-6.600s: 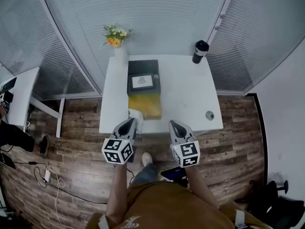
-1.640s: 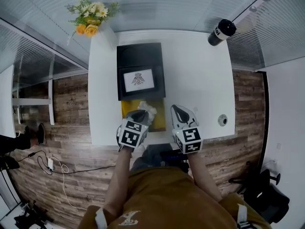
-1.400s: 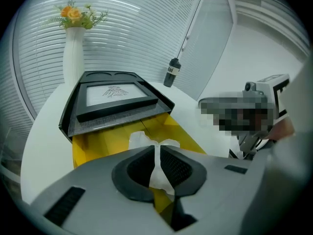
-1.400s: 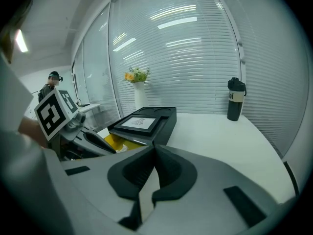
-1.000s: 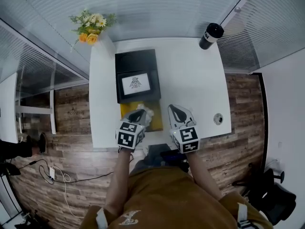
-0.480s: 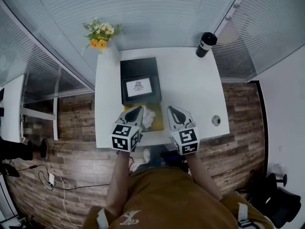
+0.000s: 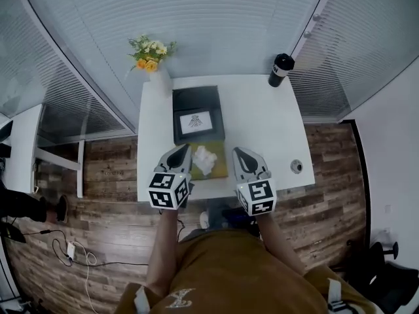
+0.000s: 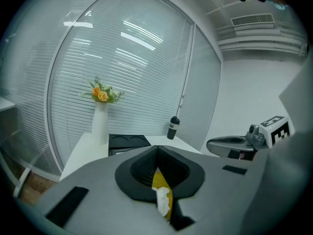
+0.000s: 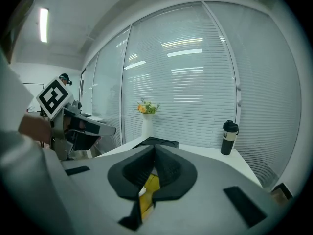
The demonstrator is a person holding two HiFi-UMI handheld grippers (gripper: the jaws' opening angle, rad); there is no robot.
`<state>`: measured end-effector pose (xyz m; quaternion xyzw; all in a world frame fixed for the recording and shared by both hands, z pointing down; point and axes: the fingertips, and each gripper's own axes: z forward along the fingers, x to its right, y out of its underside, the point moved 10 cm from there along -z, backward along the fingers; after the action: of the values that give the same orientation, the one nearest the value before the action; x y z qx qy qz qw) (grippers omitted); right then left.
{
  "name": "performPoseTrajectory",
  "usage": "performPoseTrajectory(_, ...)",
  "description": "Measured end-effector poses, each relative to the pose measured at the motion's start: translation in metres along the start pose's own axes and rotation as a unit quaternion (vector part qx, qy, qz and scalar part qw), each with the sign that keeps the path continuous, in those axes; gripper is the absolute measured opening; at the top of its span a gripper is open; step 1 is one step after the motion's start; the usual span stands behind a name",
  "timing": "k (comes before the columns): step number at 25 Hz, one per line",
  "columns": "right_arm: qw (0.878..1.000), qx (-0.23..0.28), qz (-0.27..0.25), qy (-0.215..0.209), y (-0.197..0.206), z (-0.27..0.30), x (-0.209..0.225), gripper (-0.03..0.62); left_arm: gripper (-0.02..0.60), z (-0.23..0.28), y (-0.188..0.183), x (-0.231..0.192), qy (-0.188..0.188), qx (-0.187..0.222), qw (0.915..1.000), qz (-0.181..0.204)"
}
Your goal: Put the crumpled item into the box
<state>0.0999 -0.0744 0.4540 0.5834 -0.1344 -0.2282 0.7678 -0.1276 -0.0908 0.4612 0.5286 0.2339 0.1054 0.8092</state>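
**Crumpled item sits in the box: leave it cleanly.**

The white crumpled item (image 7: pixel 204 159) lies on the yellow floor of the box (image 7: pixel 222 169), just in front of its black lid (image 7: pixel 198 112), near the front edge of the bench (image 7: pixel 262 129). Your left tongs (image 7: pixel 184 149) hang just beside the wad, jaws drawn together with nothing clamped; only a thin slit between them shows yellow and white below. Your right tongs (image 7: pixel 238 152) are likewise together and empty, at the box's other side. The drop looks made, so the care now is in leaving. Lift the left tongs straight up rather than sweeping sideways, since a light wad could catch on a tip and drag over the rim. Check that no corner overhangs the box's near side; if one does, nudge it inward with the closed tips.
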Motion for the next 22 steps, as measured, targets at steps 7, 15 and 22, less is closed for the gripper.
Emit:
performPoseTrajectory(7,1.000,0.013,-0.001,0.001,-0.005,-0.010,-0.008,0.012,0.023,-0.019,-0.005,0.000,-0.009,0.039,0.9992,-0.007)
performPoseTrajectory(15,1.000,0.016,-0.006,0.003,-0.007,-0.011,-0.010,0.012,0.023,-0.021,-0.006,0.007,0.016,0.041,0.9990,0.008)
performPoseTrajectory(22,1.000,0.013,-0.005,0.002,-0.008,-0.009,-0.009,0.012,0.023,-0.017,-0.008,0.008,0.021,0.042,0.9988,0.015)
